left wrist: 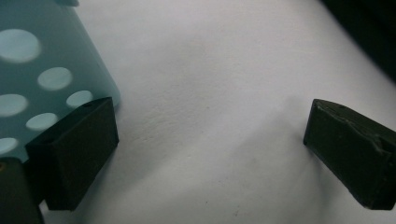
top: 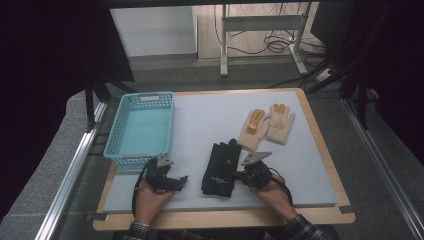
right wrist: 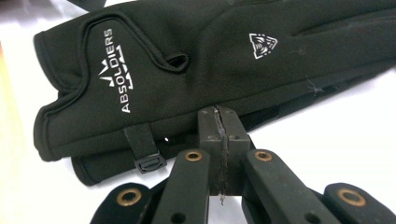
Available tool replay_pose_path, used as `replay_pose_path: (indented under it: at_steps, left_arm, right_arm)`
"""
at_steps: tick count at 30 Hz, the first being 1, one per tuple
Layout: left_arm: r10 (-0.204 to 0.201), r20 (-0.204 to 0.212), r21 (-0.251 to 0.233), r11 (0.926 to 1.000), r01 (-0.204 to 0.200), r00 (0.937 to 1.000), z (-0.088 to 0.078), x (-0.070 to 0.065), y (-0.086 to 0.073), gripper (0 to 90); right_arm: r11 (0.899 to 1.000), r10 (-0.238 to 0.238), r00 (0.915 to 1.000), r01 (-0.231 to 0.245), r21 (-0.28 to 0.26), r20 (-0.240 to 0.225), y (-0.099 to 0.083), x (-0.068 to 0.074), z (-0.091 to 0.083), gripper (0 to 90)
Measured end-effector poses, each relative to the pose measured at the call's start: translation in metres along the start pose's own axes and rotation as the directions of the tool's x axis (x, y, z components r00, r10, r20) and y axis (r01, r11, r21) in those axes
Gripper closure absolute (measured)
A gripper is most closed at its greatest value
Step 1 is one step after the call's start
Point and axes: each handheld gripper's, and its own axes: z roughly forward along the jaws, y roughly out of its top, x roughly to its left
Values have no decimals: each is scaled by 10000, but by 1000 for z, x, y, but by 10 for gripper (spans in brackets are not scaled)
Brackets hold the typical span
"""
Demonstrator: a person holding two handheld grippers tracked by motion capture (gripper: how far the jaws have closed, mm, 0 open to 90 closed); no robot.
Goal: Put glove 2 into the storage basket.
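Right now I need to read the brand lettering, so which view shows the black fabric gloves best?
The right gripper view: the black fabric gloves are close, with white "ABSOLDIERS" lettering legible. The high view shows them small, beside the right gripper. The left gripper view gives one dark, unidentifiable corner.

A rectangular wooden table (top: 320,150) with a pale rim is carrying a light grey mat (top: 200,120) that is covering nearly all of its top. A turquoise plastic lattice basket (top: 141,127) is standing on the mat at its far left corner. A pair of black fabric gloves (top: 220,167) with white lettering is lying stacked near the front middle of the mat. A pair of cream knitted gloves with orange fingertips (top: 266,126) is lying side by side just beyond the black pair, toward the far right, fingers pointing away from the person.
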Motion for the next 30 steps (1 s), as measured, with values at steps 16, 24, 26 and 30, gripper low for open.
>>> replay_pose_path:
  at_steps: [16,24,26,30]
  left_arm:
    - [3,-3,6,10000,-3,10000,0,0,0,34]
    - [1,-4,3,10000,-1,10000,0,0,0,34]
    - [4,-5,5,10000,-4,10000,0,0,0,34]
    - [5,-5,5,10000,-5,10000,0,0,0,34]
  right_arm:
    - [9998,-140,9999,139,-150,-55,28,8,32,876]
    - [9988,-355,9993,359,-327,127,23,7,14,732]
    - [9987,-291,9990,305,-415,349,21,2,7,682]
    - [9991,97,9978,-69,-422,658,13,-12,-6,546]
